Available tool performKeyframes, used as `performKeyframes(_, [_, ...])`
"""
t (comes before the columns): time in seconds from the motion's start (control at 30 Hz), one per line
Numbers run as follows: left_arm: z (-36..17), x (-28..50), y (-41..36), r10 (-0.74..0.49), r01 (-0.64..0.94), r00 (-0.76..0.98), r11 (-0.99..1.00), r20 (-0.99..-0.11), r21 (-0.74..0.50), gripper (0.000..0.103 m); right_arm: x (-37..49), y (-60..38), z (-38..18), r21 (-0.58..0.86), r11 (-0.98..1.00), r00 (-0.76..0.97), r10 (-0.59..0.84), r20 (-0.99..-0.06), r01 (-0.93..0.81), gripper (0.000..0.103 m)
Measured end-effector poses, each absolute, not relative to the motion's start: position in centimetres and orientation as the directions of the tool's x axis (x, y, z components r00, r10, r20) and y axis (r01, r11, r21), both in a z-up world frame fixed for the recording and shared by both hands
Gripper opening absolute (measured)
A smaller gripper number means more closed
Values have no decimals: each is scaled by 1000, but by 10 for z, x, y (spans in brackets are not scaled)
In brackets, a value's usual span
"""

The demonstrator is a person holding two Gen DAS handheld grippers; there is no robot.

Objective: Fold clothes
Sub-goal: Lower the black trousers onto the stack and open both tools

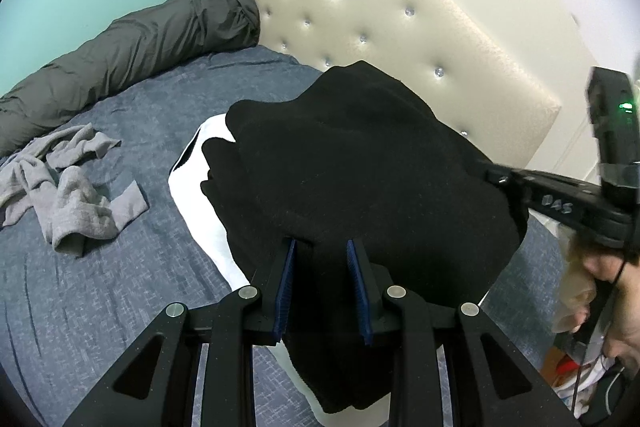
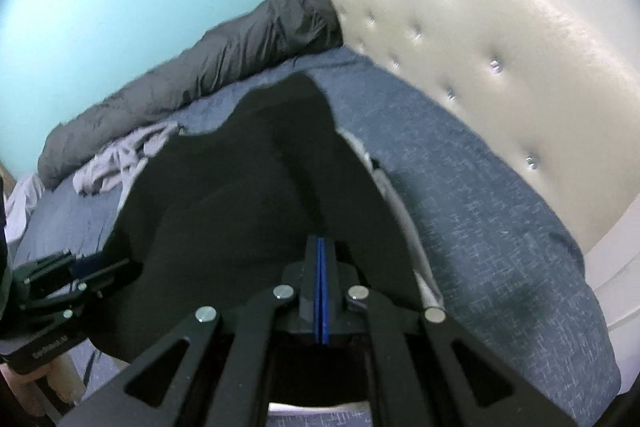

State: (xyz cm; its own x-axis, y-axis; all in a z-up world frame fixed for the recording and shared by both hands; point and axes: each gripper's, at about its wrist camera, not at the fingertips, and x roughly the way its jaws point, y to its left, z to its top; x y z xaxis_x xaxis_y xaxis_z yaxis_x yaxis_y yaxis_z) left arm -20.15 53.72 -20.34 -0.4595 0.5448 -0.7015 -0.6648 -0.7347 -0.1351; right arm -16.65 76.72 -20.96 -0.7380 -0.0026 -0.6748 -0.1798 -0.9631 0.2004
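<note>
Holding a black garment (image 1: 360, 167) above a white one (image 1: 192, 195) on the bed (image 1: 120, 287), my right gripper (image 2: 322, 255) pinches its edge with fingers closed. My left gripper (image 1: 322, 259) has fingers apart against the near edge. I judge a fold is underway; next, lay it flat.

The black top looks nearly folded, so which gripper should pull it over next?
Probably the right gripper: its jaws are shut on the black top at its edge. The left gripper is open, holding nothing.
</note>
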Motion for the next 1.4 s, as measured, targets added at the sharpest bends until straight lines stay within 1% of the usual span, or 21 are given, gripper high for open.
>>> performKeyframes(0.1, [-204,-203,536,546,-661,-459,-737,-701,-141,28,-149,766,-201,222,-959,-775,-3,-632,-178,0])
performKeyframes(0.2, [-204,-202,537,544,-660,-462,-739,-700,-138,28,-138,759,-201,212,-965,-786,-8,-618,-157,0])
performKeyframes(0.33, [-205,-202,539,544,-658,-459,-739,-702,-141,28,-141,762,-220,193,-965,-758,10,-652,-178,0])
performKeyframes(0.47, [-201,-200,539,537,-657,-465,-742,-704,-132,28,-143,767,-222,185,-961,-750,33,-660,-205,0])
performKeyframes(0.6, [-193,-198,533,542,-646,-470,-749,-697,-147,27,-136,763,-209,170,-961,-762,60,-645,-219,0])
performKeyframes(0.73, [-185,-195,528,546,-641,-474,-752,-691,-155,27,-129,758,-198,184,-956,-772,62,-632,-227,0])
performKeyframes(1.13, [-139,-166,503,574,-646,-493,-745,-654,-167,28,-100,742,-161,187,-951,-797,89,-598,-246,0])
performKeyframes(1.17, [-136,-162,501,576,-647,-493,-744,-652,-168,29,-97,739,-158,190,-950,-799,88,-595,-246,0])
performKeyframes(1.27, [-125,-152,492,577,-646,-499,-745,-646,-166,39,-88,732,-153,201,-948,-801,82,-592,-246,0])
performKeyframes(1.37, [-117,-143,482,578,-645,-503,-746,-643,-166,40,-79,724,-147,202,-948,-802,82,-592,-246,0])
performKeyframes(1.4, [-115,-140,479,578,-645,-505,-746,-640,-165,43,-76,721,-144,201,-949,-803,81,-591,-244,0])
